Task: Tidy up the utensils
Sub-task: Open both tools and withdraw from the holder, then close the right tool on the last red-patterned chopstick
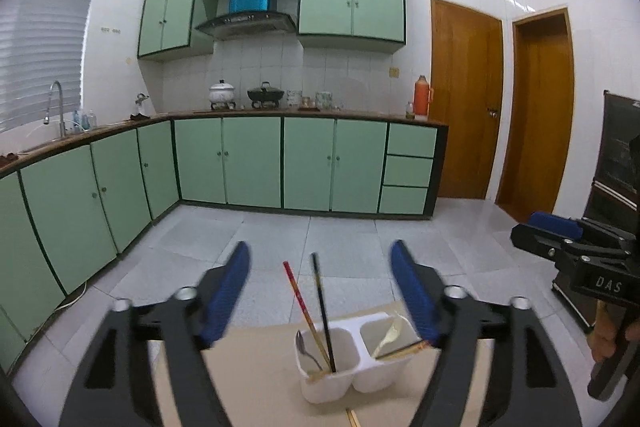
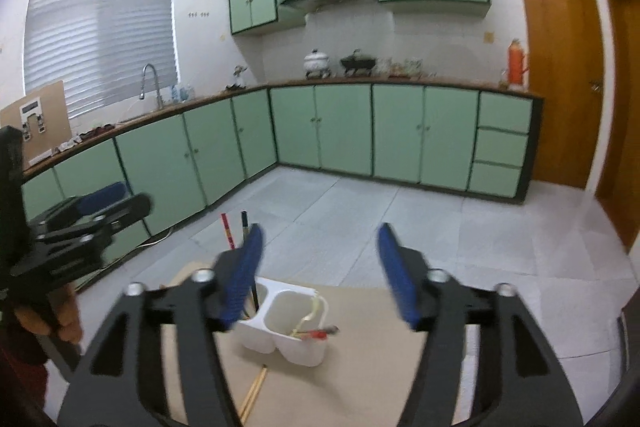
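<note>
A white two-compartment utensil holder [image 1: 324,387] [image 2: 304,349] stands on a tan tabletop [image 1: 256,379]. Its left cup holds a red chopstick [image 1: 298,299], a black chopstick [image 1: 322,307] and a metal spoon [image 1: 302,341]. The right cup holds a cream spoon [image 1: 390,335], and a red-tipped chopstick [image 2: 320,333] lies across its rim. My left gripper [image 1: 319,247] hovers open just short of the holder, nothing between its blue pads. The right gripper [image 2: 321,227] is open too, above and behind the holder, and empty. Each gripper shows at the edge of the other's view.
Loose wooden chopsticks [image 2: 254,387] lie on the tabletop in front of the holder. Beyond the table's far edge lies tiled floor [image 1: 320,227], then green cabinets [image 1: 256,163] under a counter with pots. Wooden doors [image 1: 464,99] and a black appliance [image 1: 612,187] stand to the right.
</note>
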`<state>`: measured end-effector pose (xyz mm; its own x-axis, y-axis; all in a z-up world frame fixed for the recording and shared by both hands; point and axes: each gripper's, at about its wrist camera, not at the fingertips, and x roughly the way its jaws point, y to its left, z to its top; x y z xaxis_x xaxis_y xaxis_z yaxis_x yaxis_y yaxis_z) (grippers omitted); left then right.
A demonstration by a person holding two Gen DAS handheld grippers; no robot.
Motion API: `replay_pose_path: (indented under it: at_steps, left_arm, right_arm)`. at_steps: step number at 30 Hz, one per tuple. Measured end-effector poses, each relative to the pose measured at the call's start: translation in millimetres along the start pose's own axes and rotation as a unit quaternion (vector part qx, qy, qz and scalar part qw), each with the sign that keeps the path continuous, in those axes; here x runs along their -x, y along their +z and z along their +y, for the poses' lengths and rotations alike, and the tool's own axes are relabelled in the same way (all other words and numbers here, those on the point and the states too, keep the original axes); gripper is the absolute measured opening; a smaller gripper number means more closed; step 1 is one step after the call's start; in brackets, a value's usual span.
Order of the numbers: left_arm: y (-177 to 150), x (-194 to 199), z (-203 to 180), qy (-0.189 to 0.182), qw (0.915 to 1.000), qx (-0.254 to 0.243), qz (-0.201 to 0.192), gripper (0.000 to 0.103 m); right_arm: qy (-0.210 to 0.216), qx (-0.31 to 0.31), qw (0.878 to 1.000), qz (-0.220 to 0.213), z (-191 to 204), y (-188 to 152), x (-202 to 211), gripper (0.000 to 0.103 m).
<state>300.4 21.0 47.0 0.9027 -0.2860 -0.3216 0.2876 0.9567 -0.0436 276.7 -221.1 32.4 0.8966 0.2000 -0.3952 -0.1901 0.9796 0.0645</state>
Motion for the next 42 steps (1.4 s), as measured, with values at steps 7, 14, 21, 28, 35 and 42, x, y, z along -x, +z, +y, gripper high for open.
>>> replay_pose_path:
  at_steps: [7, 14, 21, 28, 35, 42]
  left_arm:
    - [-52, 51, 2, 0.0, 0.9998, 0.0, 0.019, 0.09]
    - [-116, 71, -9, 0.012, 0.9973, -0.008, 0.072, 0.094]
    - [-172, 78, -22, 0.007, 0.9923, -0.01, 0.123, 0.094]
    - [-222, 86, -24, 0.017, 0.9881, -0.022, 0.151, 0.094]
    - [-253, 92, -7, 0.035, 0.9843, -0.004, 0.173, 0.094]
    - [-263, 99, 8, 0.052, 0.9825, 0.003, 0.179, 0.094]
  right_arm:
    - [-0.026, 0.012, 0.999, -0.018, -2, -47, 49, 0.09]
    - [-0.038, -0.005, 0.999, 0.001, 5, -111, 66, 0.096]
    - [-0.036, -0.024, 0.997, 0.057, 23, -173, 58, 0.097]
    - [-0.038, -0.055, 0.993, 0.102, 38, -226, 55, 0.097]
    - [-0.036, -0.053, 0.99, 0.128, 53, -257, 51, 0.097]
    - [-0.025, -0.022, 0.988, 0.153, 82, -284, 43, 0.097]
